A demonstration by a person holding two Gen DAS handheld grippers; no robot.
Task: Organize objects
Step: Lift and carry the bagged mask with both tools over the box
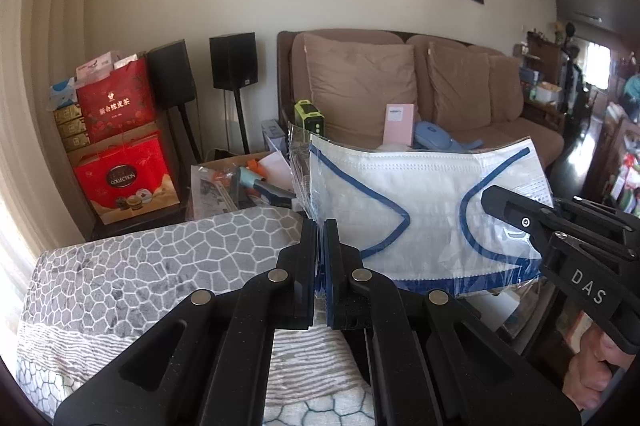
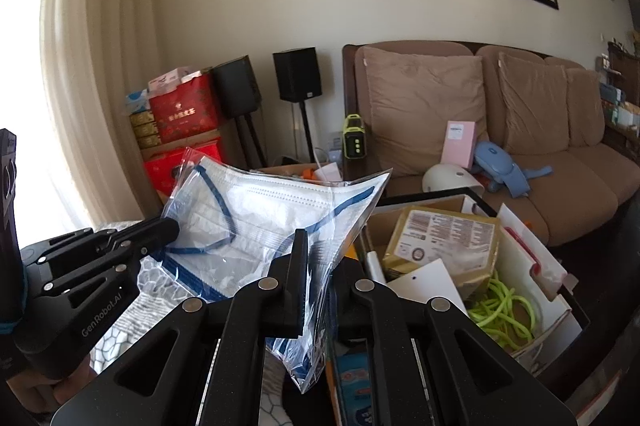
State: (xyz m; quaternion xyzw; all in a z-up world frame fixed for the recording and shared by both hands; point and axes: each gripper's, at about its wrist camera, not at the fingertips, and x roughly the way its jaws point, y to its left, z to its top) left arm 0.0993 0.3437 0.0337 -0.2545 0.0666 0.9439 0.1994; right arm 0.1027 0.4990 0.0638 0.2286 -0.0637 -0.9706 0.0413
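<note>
A white face mask with blue ear loops, sealed in a clear plastic bag (image 1: 424,194), hangs in the air between both grippers. In the left wrist view my left gripper (image 1: 320,228) is shut on the bag's lower left edge, and the right gripper (image 1: 491,200) reaches in from the right onto the bag's right side. The right wrist view shows the same bag (image 2: 272,210) running down between the fingers of my right gripper (image 2: 320,254), which is shut on it. My left gripper (image 2: 170,226) pinches its far left side. The bag is slightly crumpled.
An open cardboard box (image 2: 472,200) on the right holds a gold packet (image 2: 440,246), a white card and a green cord (image 2: 500,310). A grey patterned cloth (image 1: 140,258) covers the surface below. Red gift boxes (image 1: 124,178), speakers and a brown sofa (image 1: 520,142) stand behind.
</note>
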